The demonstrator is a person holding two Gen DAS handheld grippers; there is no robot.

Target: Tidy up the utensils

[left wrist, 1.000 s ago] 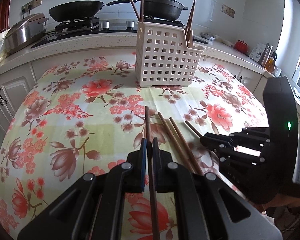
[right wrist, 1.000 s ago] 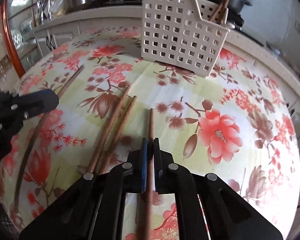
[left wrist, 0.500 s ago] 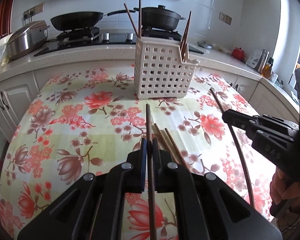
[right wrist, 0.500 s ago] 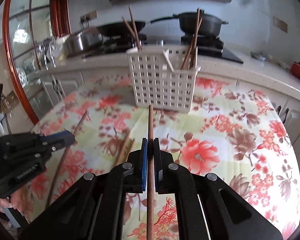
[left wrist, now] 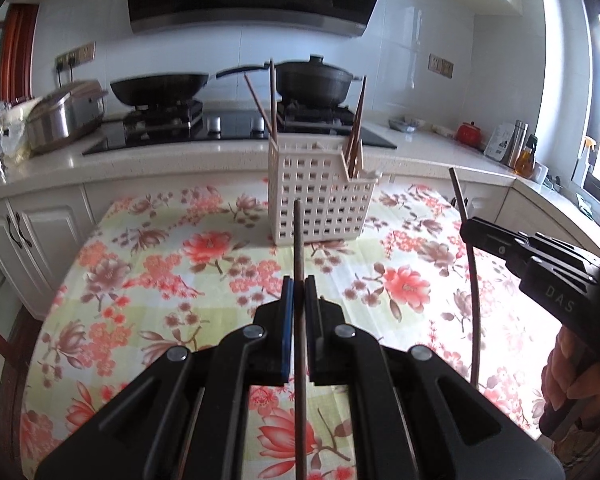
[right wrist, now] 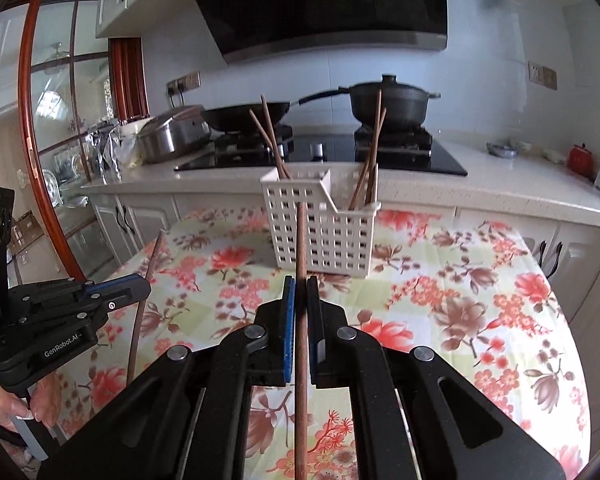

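Floral tablecloth (left wrist: 148, 280), stove behind. White basket (left wrist: 320, 200) near its far edge: two chopsticks (left wrist: 273, 100) left compartment, more right. Near side of basket, left gripper (left wrist: 296, 292) and right gripper (right wrist: 300, 292) each pinch one chopstick (left wrist: 298, 248), both airborne.

Both held chopsticks – the left one (left wrist: 299, 264) and the right one (right wrist: 301, 280) – run off the bottom edge of their views. The basket (left wrist: 320, 200) walls hide the standing chopsticks' (right wrist: 370, 152) lower ends – their compartments cannot be told.

Floral-clothed table (left wrist: 148, 296), white slotted basket (left wrist: 320, 204) standing on it
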